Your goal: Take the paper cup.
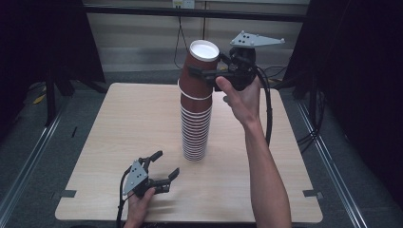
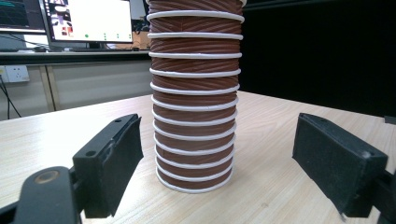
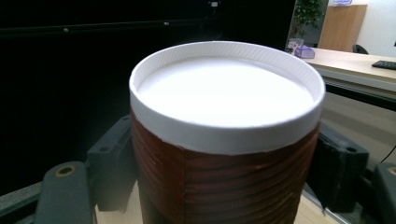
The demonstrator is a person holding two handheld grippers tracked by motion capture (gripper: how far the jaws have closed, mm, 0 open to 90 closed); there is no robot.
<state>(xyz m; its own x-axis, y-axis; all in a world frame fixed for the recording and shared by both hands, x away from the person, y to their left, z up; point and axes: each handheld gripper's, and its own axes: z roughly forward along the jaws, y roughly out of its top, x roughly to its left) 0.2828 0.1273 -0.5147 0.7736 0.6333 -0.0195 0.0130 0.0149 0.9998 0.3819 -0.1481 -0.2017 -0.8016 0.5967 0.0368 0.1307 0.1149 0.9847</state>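
Note:
A tall stack of upside-down brown ribbed paper cups (image 1: 195, 128) with white rims stands mid-table, and its lower part rises in the left gripper view (image 2: 195, 93). The top cup (image 1: 203, 50) leans to the right, its rim level with the stack's top. My right gripper (image 1: 202, 72) is shut on that cup, one pad (image 3: 112, 158) on each side of its wall (image 3: 224, 88). Low near the table's front edge, my left gripper (image 1: 164, 165) is open and points at the stack's base. Its pads (image 2: 112, 158) stand short of the cups, nothing between them.
The wooden table (image 1: 119, 123) has bare surface left and right of the stack. Black curtains hang on both sides, and cables trail on the floor at the right. A desk with monitors (image 2: 88, 21) stands behind the table.

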